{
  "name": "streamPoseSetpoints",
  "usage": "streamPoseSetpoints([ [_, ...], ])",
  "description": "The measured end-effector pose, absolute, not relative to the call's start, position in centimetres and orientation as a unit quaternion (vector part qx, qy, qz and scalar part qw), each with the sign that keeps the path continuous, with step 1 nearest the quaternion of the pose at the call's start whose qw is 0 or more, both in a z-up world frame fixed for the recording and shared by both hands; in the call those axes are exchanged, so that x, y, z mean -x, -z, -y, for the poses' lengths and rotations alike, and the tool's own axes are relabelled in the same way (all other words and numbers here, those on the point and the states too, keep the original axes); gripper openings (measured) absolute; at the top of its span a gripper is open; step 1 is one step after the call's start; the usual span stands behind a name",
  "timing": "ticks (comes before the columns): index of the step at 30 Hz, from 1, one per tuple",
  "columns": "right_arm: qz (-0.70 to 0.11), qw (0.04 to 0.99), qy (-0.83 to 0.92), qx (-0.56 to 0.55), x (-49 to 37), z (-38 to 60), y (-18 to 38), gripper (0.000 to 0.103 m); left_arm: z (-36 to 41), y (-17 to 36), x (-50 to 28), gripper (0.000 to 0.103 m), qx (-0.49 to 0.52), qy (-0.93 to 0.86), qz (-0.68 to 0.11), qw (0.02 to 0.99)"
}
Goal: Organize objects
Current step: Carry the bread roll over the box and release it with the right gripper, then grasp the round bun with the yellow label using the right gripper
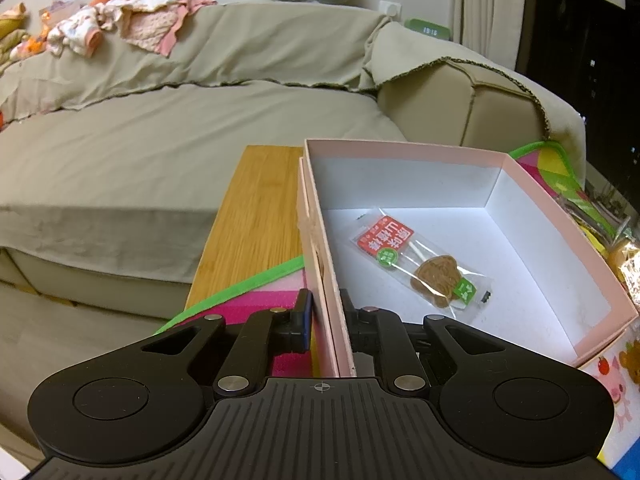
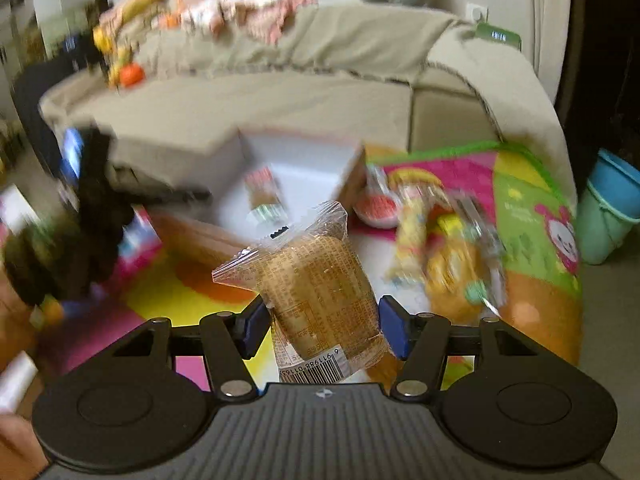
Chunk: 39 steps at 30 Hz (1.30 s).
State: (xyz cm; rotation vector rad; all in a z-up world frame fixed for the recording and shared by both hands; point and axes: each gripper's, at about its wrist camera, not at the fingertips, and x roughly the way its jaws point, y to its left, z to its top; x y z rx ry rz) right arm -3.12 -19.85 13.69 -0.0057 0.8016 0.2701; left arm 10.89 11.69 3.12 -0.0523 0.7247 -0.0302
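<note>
Left tool (image 1: 325,320) clamped on matte pink cardboard box (image 1: 568,216) wall; right tool (image 2: 323,330) squeezing crinkly clear-wrapped brown cake (image 2: 320,292).

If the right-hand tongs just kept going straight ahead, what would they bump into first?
Probably the pink box. The right tongs carry a wrapped cake and point toward the box's open inside, where a snack packet lies. The view is blurred, so depth is uncertain.
</note>
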Motion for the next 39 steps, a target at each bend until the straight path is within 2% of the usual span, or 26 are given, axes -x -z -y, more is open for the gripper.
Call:
streamPoseSetpoints([
  [7, -0.324, 0.921, -0.197, -0.091, -3.2, 16.4, -19.2, 0.059, -11.4, -3.3, -11.4, 0.013, 0.019, 0.009, -0.356, 0.934],
  [8, -0.319, 0.922, -0.196, -0.098, -4.7, 15.5, -19.3, 0.060, -11.3, -3.3, -11.4, 0.013, 0.018, 0.009, -0.356, 0.934],
  [10, -0.322, 0.916, -0.205, -0.121, -8.0, 13.8, -19.1, 0.070, -11.3, -3.2, -11.2, 0.013, 0.017, 0.011, -0.355, 0.934],
  [14, -0.323, 0.922, -0.179, -0.120, -11.1, 11.9, -17.7, 0.070, -11.5, -3.1, -10.8, 0.014, 0.019, 0.018, -0.355, 0.935],
  [23, -0.312, 0.944, -0.070, -0.077, -5.1, 17.8, -13.1, 0.082, -11.4, -3.0, -10.7, 0.014, 0.022, 0.016, -0.350, 0.936],
  [31, -0.341, 0.939, 0.043, -0.014, 1.5, 22.3, -7.3, 0.083, -11.4, -3.1, -10.5, 0.014, 0.025, 0.013, -0.350, 0.936],
  [39, -0.335, 0.938, 0.085, -0.008, 2.1, 24.6, -5.6, 0.084, -11.2, -3.1, -10.4, 0.014, 0.022, 0.010, -0.352, 0.935],
])
